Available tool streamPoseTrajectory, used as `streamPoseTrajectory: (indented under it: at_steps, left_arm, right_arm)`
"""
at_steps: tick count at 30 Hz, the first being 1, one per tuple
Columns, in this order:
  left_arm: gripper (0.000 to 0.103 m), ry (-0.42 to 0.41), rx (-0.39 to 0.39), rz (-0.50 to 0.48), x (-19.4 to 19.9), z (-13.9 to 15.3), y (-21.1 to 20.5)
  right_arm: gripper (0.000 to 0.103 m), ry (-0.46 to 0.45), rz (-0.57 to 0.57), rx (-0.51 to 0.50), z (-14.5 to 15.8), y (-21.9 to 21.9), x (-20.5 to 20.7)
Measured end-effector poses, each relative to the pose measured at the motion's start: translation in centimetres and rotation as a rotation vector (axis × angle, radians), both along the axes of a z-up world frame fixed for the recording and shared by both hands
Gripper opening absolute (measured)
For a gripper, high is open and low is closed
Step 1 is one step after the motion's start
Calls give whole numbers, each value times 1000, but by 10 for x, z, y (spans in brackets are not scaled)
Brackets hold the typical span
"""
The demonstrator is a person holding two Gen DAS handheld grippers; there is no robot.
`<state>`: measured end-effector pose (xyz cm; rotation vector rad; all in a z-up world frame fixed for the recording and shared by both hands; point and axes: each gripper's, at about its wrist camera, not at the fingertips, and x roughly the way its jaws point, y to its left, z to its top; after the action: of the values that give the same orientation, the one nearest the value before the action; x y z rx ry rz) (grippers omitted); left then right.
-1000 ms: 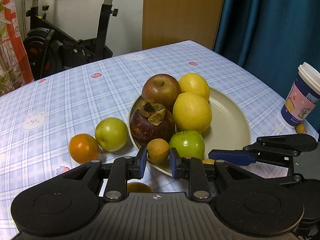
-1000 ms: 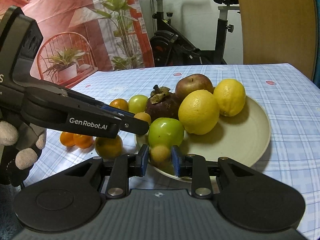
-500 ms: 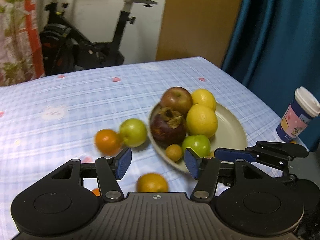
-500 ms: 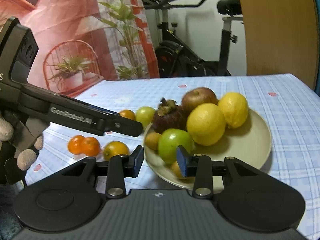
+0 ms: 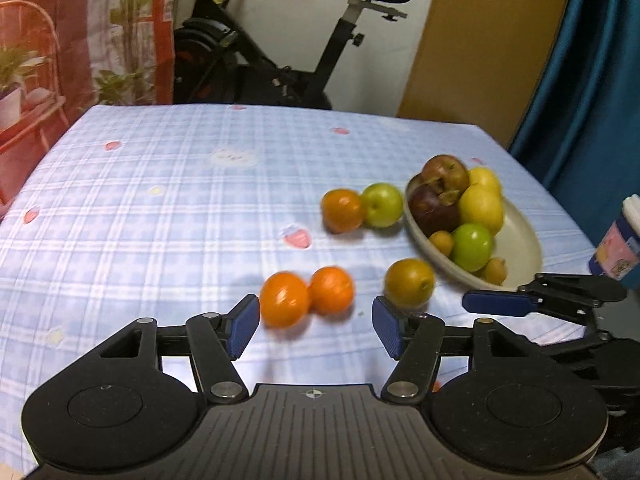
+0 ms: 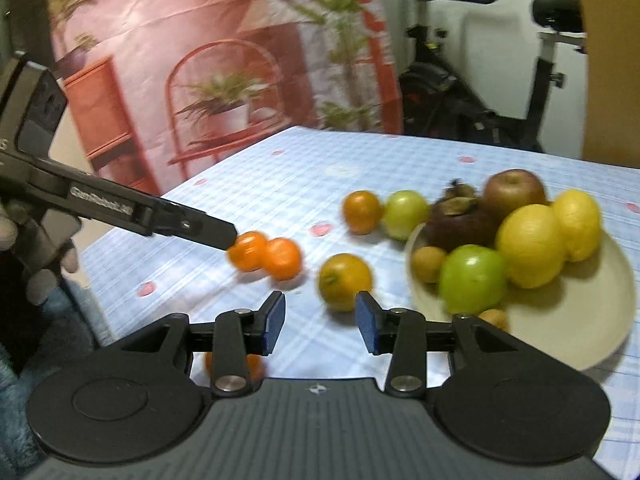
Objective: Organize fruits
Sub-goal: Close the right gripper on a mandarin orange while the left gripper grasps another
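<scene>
Both grippers, left (image 5: 313, 325) and right (image 6: 320, 323), have just been opening, jaws apart and empty. Five loose fruits lie on the tablecloth (image 5: 160, 200). Seven fill the plate (image 6: 600, 328).

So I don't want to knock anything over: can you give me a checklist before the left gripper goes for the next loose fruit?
1. Left gripper empty, having just opened: ok.
2. Right gripper empty, having just opened: ok.
3. Pair of oranges lying ahead of the left gripper: ok.
4. Each orange free to take alone: not ok, they touch.
5. Plate has bare room on its right side: ok.
6. Paper cup clear of the path: cannot tell, mostly cut off.
</scene>
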<state>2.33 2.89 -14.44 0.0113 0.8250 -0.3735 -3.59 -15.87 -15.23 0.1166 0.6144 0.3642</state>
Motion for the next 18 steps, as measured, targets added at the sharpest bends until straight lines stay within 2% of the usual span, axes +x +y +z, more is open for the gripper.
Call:
streamPoseTrajectory:
  at_steps: [8, 18]
  left_arm:
    - [65, 1, -19, 24, 0, -4, 7]
    - [66, 8, 4, 59, 1, -13, 9]
  right_arm:
    - [48, 34, 146, -38, -6, 30, 1]
    - [49, 76, 228, -31, -19, 40, 5]
